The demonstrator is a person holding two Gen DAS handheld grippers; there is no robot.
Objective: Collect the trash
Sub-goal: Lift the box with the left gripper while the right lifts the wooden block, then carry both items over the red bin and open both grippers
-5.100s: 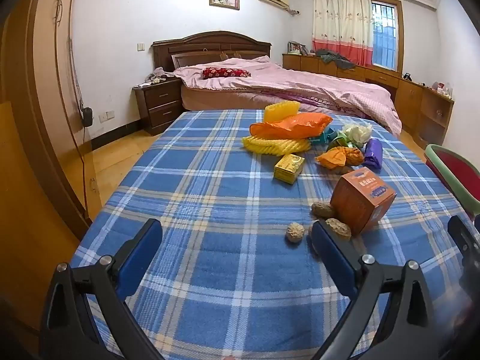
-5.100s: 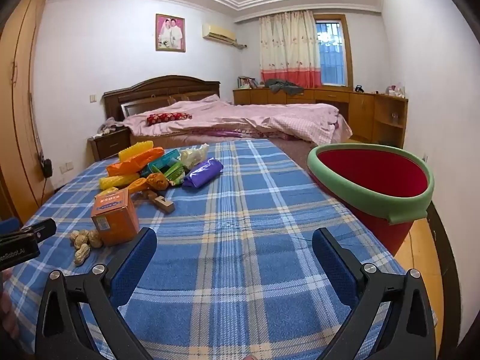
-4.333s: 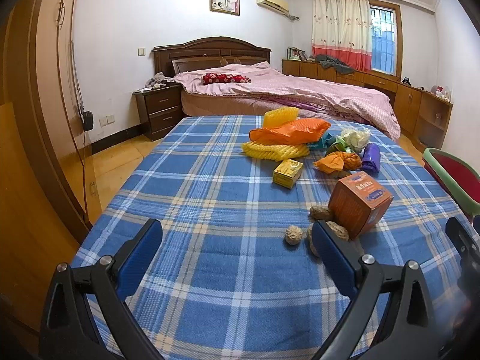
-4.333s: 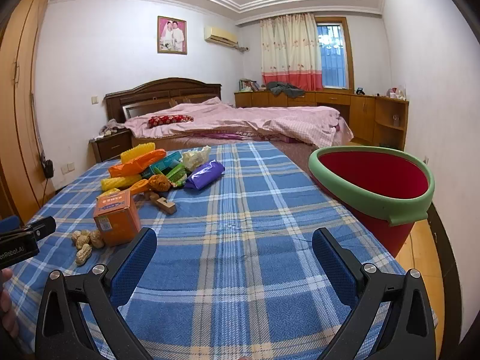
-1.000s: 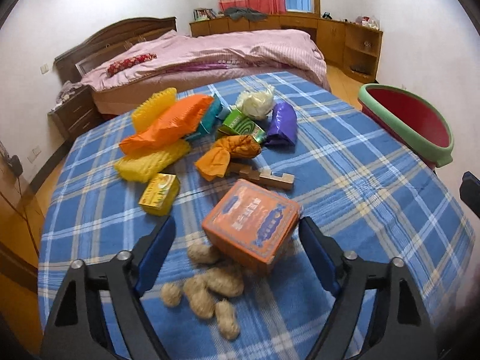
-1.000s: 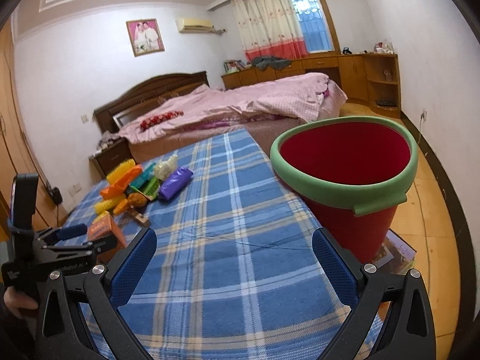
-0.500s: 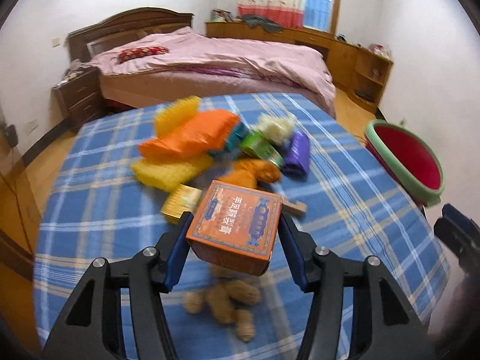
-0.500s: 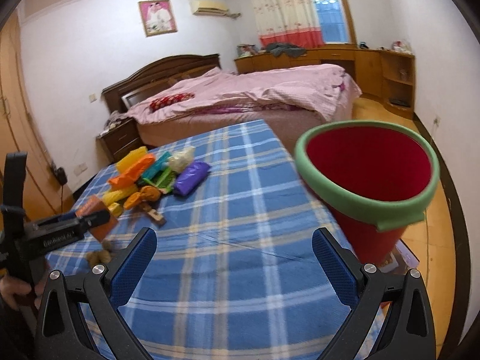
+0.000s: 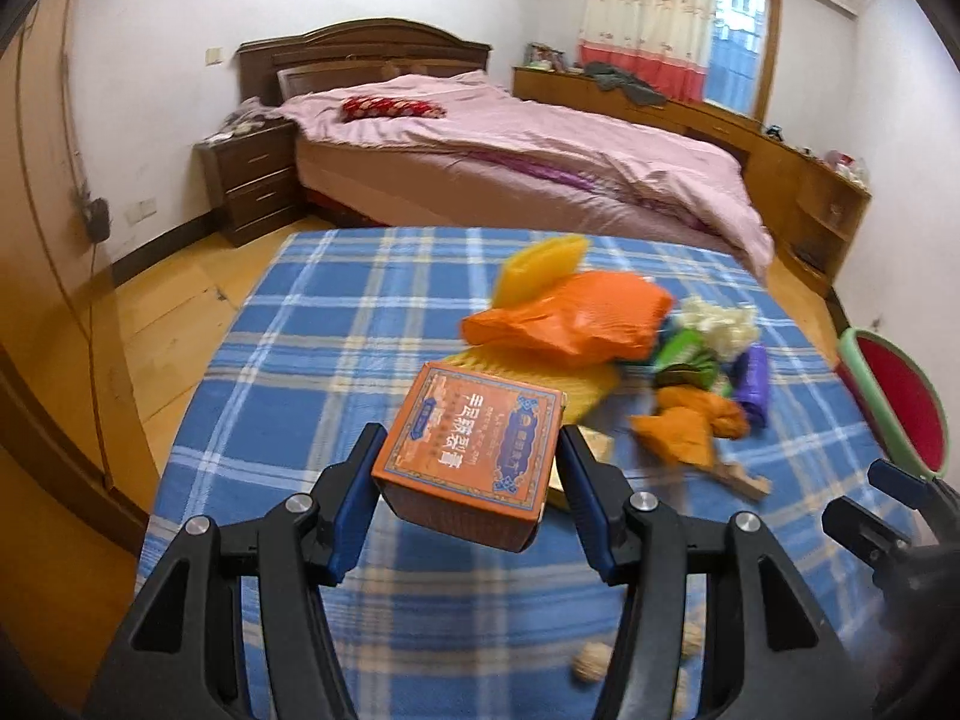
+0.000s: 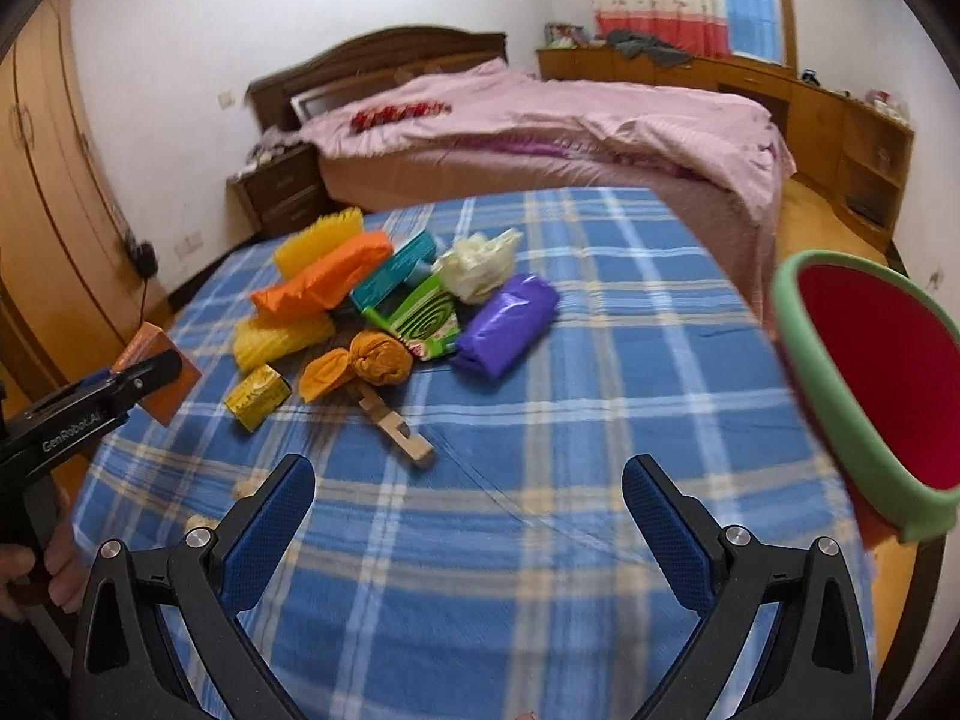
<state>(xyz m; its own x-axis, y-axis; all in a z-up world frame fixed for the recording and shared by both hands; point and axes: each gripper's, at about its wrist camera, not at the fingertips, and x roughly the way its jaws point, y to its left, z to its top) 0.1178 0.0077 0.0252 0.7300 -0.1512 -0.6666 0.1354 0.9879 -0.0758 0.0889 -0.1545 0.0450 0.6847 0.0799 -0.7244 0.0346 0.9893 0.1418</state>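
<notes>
1. The left hand-held gripper (image 9: 468,495) squeezes the orange box (image 9: 474,453) between both fingers, up off the worktop (image 10: 540,480).
2. The right hand-held gripper (image 10: 468,525) is wide apart over bare blue cloth.
3. The trash pile (image 10: 408,312) lies farther back.
4. The red bin (image 10: 870,372) stands past the worktop's right edge.

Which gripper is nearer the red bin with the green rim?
Right. The right gripper hangs open over the blue plaid tablecloth, with the bin just to its right. The left gripper, shut on the orange box, is farther off.
</notes>
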